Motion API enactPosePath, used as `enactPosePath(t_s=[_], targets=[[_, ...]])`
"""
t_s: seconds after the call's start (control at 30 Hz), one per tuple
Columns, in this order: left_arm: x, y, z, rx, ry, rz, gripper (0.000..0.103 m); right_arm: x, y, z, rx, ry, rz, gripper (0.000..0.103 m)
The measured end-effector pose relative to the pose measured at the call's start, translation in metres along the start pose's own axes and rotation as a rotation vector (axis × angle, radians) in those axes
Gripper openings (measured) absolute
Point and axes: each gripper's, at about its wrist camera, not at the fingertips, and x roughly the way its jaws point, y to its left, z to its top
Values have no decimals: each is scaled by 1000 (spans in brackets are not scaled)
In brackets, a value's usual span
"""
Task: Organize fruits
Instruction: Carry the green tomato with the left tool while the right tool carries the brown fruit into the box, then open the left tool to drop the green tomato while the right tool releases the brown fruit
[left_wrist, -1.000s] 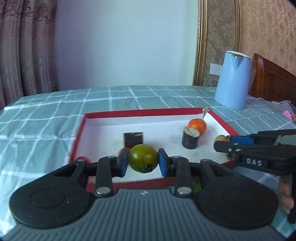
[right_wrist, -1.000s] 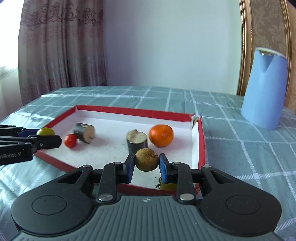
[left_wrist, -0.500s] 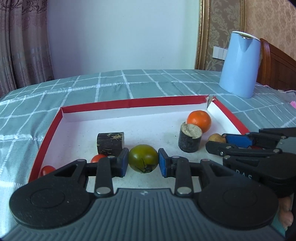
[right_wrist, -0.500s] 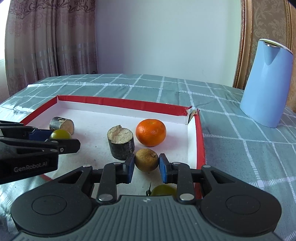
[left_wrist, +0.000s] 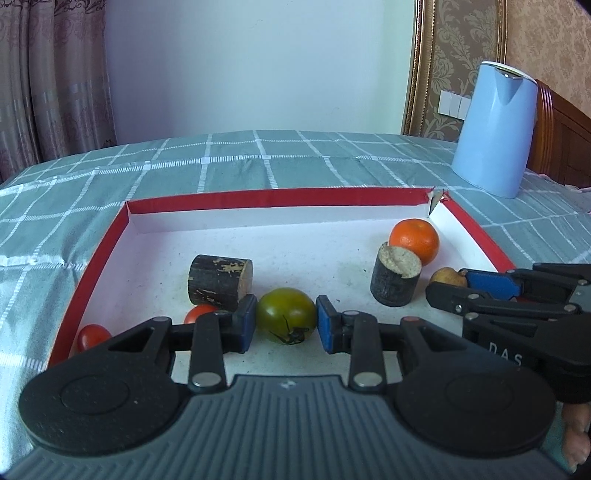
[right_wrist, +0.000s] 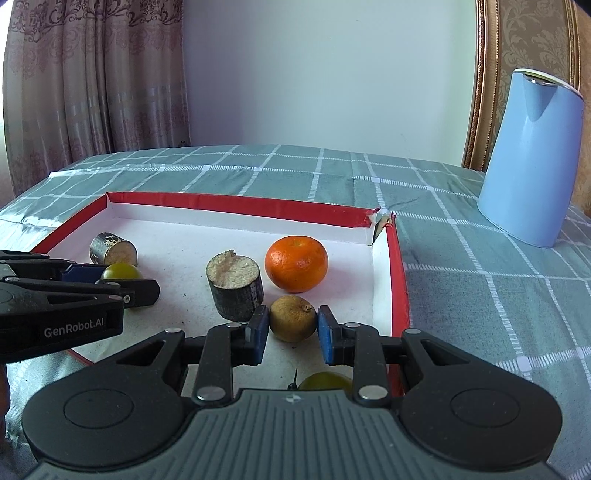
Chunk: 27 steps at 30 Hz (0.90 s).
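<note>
L wrist view
tray: shallow card box, red rim, white matte floor w/ specks; torn far-right corner; sits on the surface.
surface: teal cloth, white grid, slightly creased.
green tomato: smooth, glossy, olive-green, dark calyx facing cam; on tray floor, near front edge.
L fingers: blue pads, black links; narrow gap, pads against both flanks of green tomato, gripped.
L gripper: low over tray floor.
log pieces: lying one dark bark, pale cut end, just behind L pad; upright one rough tan top, right-centre.
orange: round, dimpled peel, behind upright log, near the torn corner.
red tomatoes: one by lying log, one at left wall.
kettle: pale blue, smooth plastic, off tray, far right.
vs 1 s ago: tray nearer and fuller in frame, tomato in same grip.

R wrist view
brown fruit: dull, wrinkled, stem nub; on tray floor in front of orange, beside upright log.
R fingers: fully squeezed, pads on both sides of brown fruit, held.
R gripper: near tray's right wall.
small green fruit: under gripper, partly hidden.
vs 1 s ago: fruit lower, close to floor; grip unchanged.
</note>
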Motion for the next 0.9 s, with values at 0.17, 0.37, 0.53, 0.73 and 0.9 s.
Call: enactPosePath(t_s=[0.17,0.37,0.53,0.73,0.9], targets=[[-1,-1,-1,5,-3,10,41,0,-1,0,5,1,1,28],[-1,-3,-2,16,-6,11,52,1,-1,-1,11,5,-2,28],[-2,-2,-2,12,-13,12,66,2,-2,0,17,14,2,28],[-5,0,-2,4,-23,16,72,3,-1,-1,17,19,0,28],[-15,1,-5,7,-61,29,81,1,-4,-2,29,12,11,29]])
